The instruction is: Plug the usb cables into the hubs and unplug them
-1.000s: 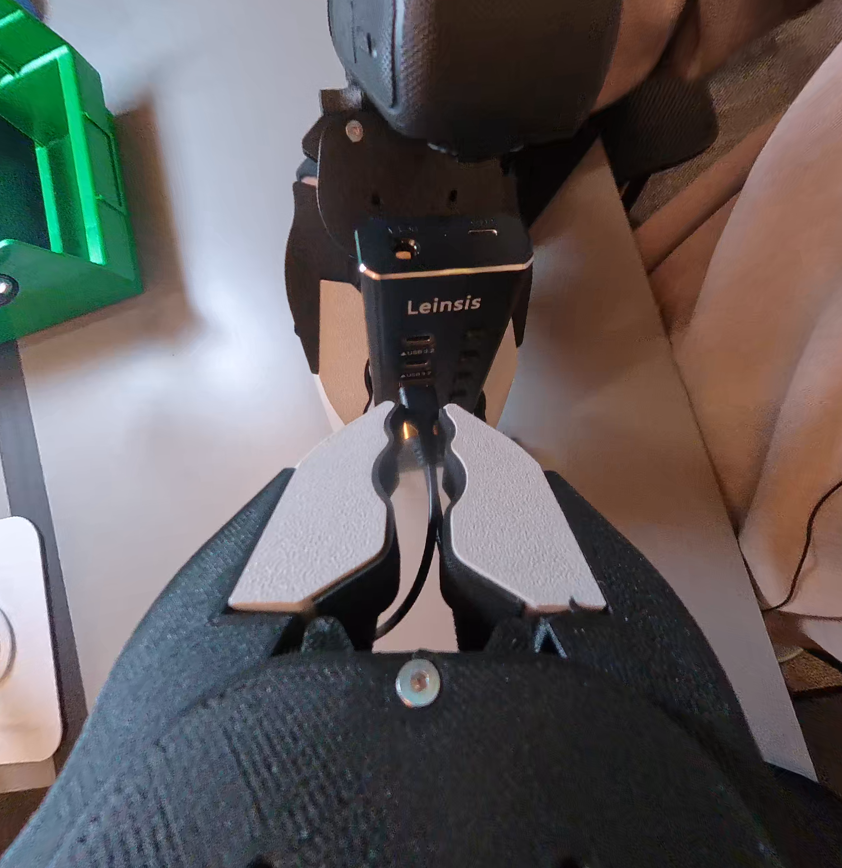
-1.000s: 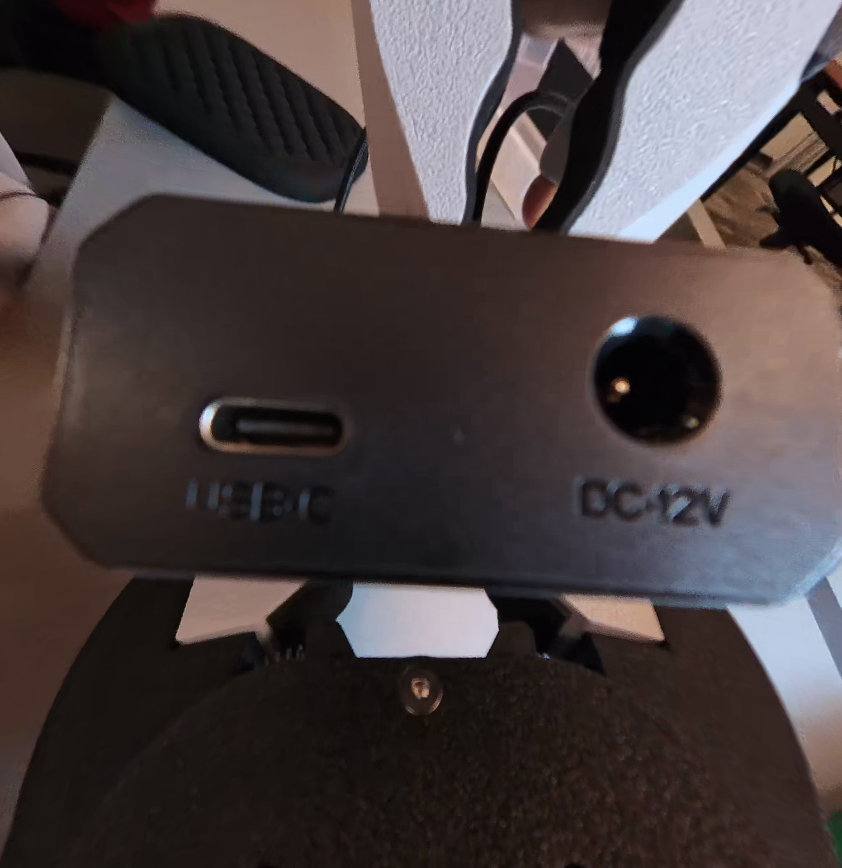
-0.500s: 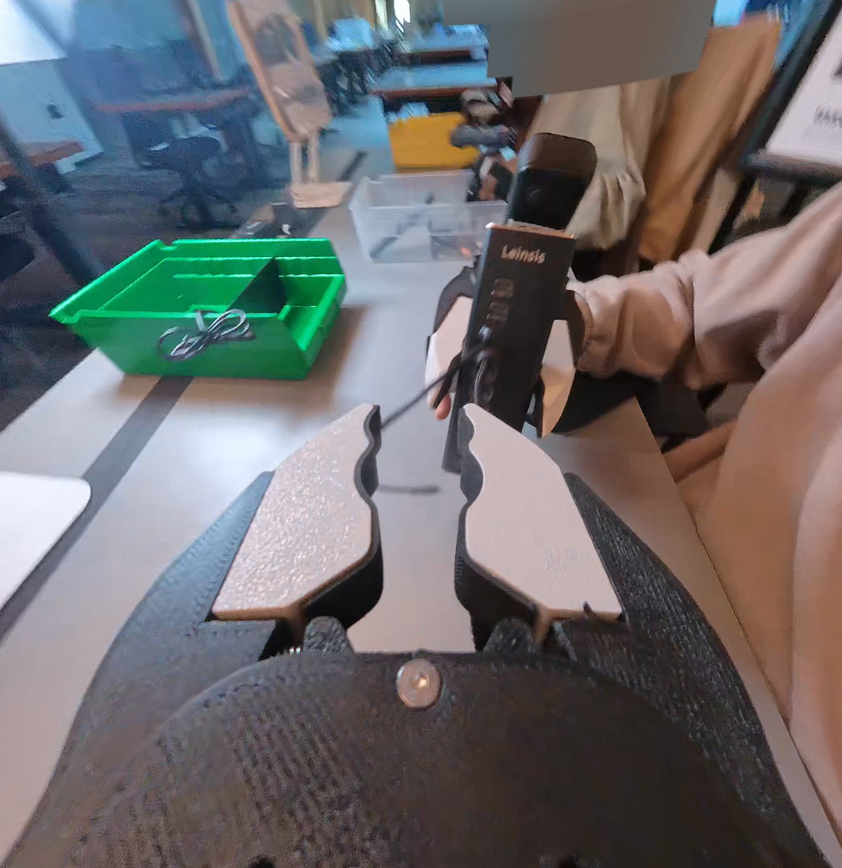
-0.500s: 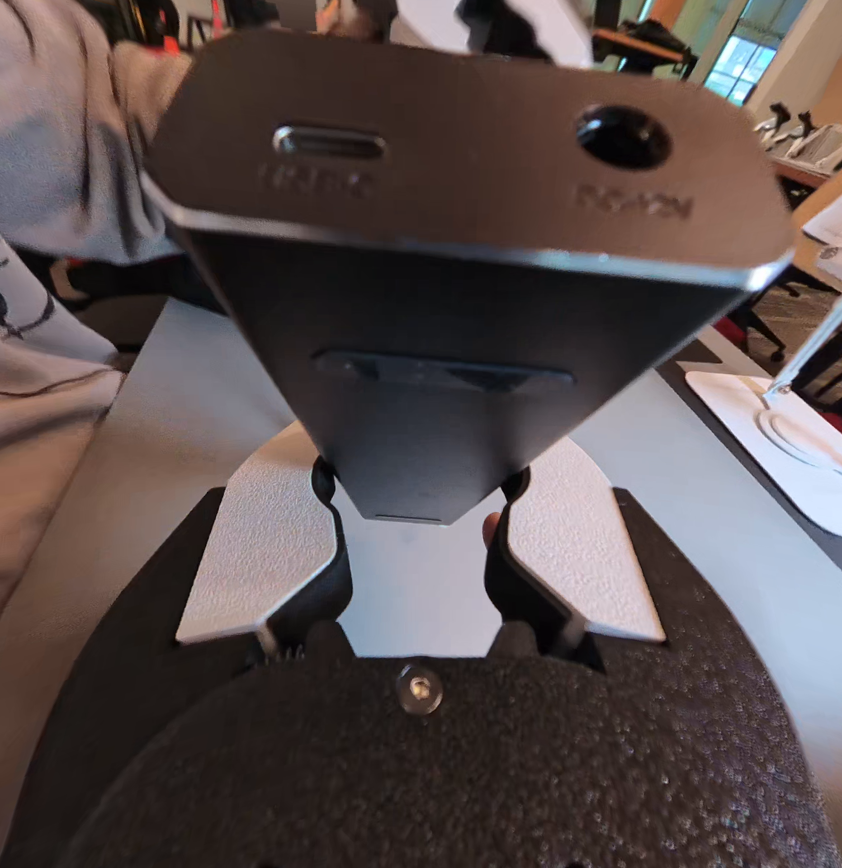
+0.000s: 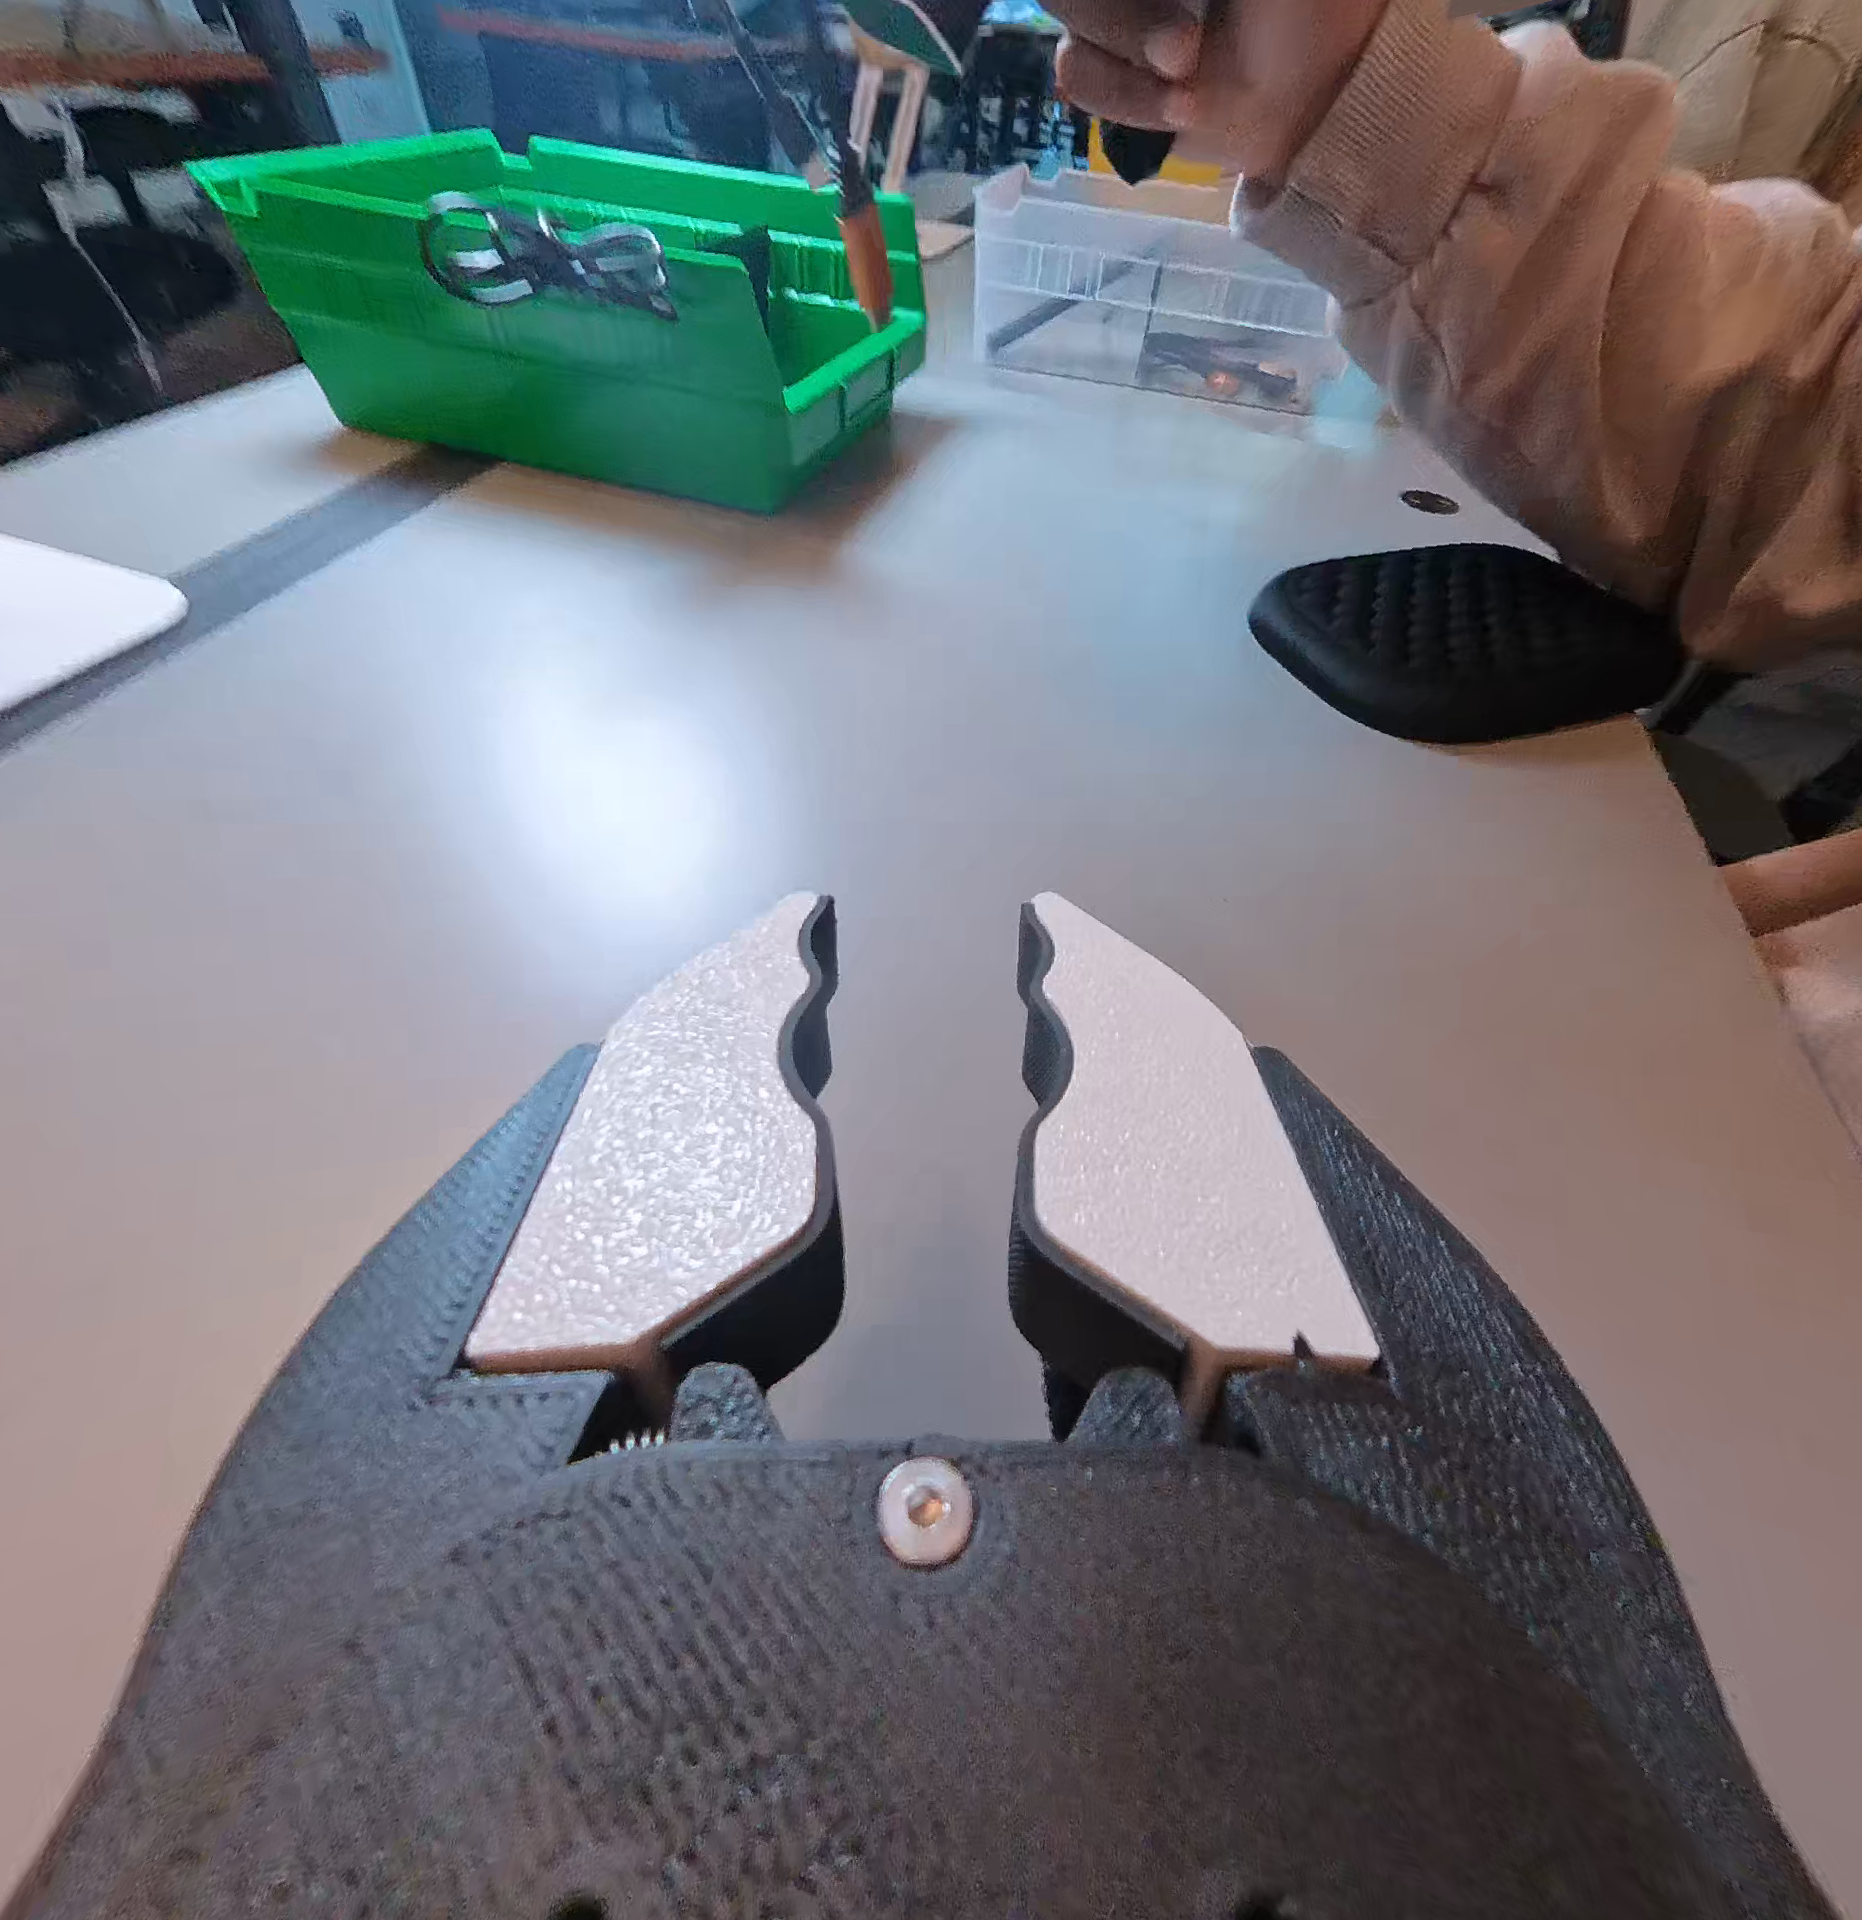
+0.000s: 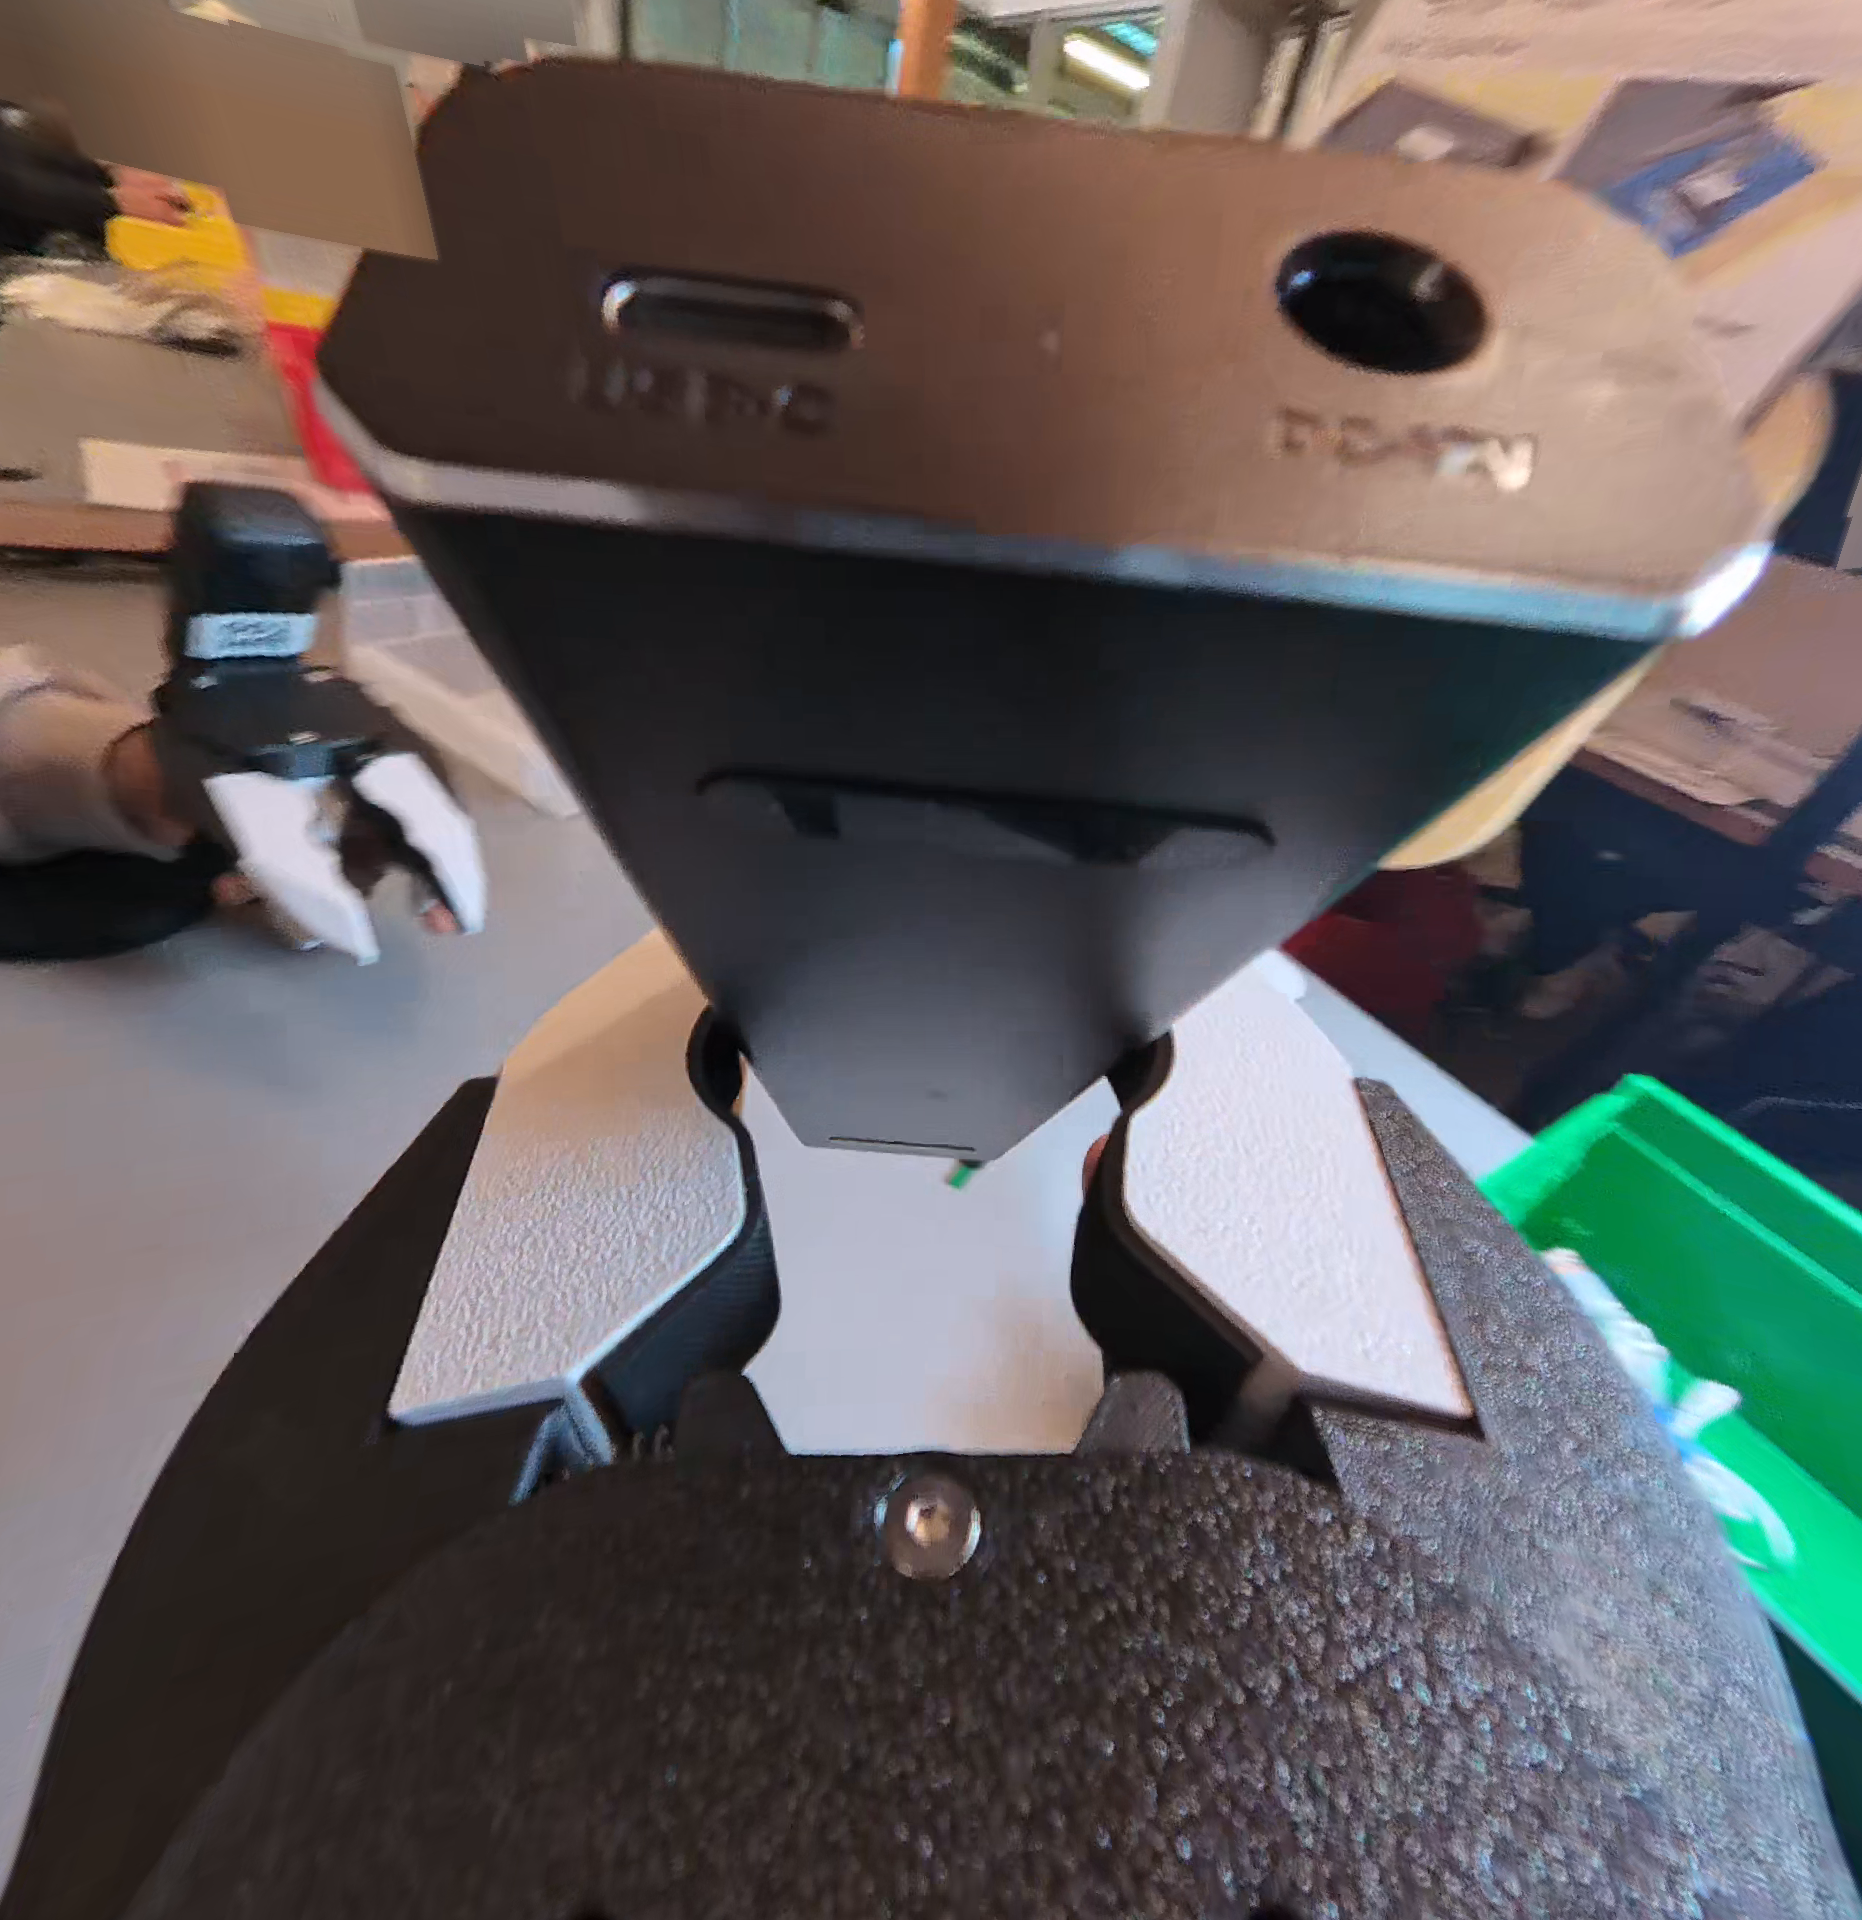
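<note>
Cable released, hub lifted away.
My left gripper has let go, fingers spread over bare bench; right gripper still clamps the dark metal USB hub.

left tongs released cable plug, spread empty, hub lifted away

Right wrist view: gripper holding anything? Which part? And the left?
The right gripper is shut on the black hub, pinching its narrow lower end, port end up. The left gripper is open, holding nothing.
</note>
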The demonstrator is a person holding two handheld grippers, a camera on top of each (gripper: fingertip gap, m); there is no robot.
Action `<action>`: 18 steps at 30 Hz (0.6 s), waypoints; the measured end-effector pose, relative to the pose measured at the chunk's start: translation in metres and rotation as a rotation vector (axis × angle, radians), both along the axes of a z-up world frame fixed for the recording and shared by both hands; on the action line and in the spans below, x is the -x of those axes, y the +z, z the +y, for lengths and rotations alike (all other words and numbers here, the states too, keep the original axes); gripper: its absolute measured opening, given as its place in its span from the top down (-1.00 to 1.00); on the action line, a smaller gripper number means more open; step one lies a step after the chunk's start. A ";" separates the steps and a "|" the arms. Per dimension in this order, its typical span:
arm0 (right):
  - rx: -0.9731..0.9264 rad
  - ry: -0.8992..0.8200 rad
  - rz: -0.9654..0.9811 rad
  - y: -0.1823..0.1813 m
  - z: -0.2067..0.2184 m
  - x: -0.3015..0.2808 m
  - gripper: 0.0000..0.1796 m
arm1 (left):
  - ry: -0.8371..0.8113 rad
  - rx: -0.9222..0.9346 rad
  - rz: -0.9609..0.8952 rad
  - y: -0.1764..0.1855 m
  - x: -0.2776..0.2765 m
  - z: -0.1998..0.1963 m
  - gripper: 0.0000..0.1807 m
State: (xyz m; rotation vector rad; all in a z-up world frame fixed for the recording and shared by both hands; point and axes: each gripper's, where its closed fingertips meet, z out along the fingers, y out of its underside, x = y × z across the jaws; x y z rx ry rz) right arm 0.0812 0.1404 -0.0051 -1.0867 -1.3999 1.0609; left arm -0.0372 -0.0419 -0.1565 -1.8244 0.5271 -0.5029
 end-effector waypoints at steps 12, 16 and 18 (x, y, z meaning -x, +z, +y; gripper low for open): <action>0.073 -0.447 0.027 0.040 0.210 0.012 0.21 | 0.144 -0.128 -0.019 0.016 0.016 0.004 0.55; 0.064 -0.643 -0.176 -0.013 0.273 0.019 0.21 | 0.136 -0.119 0.019 0.011 0.012 0.003 0.52; 0.041 -0.710 -0.349 -0.049 0.296 0.018 0.21 | 0.131 -0.117 0.034 0.009 0.011 0.003 0.51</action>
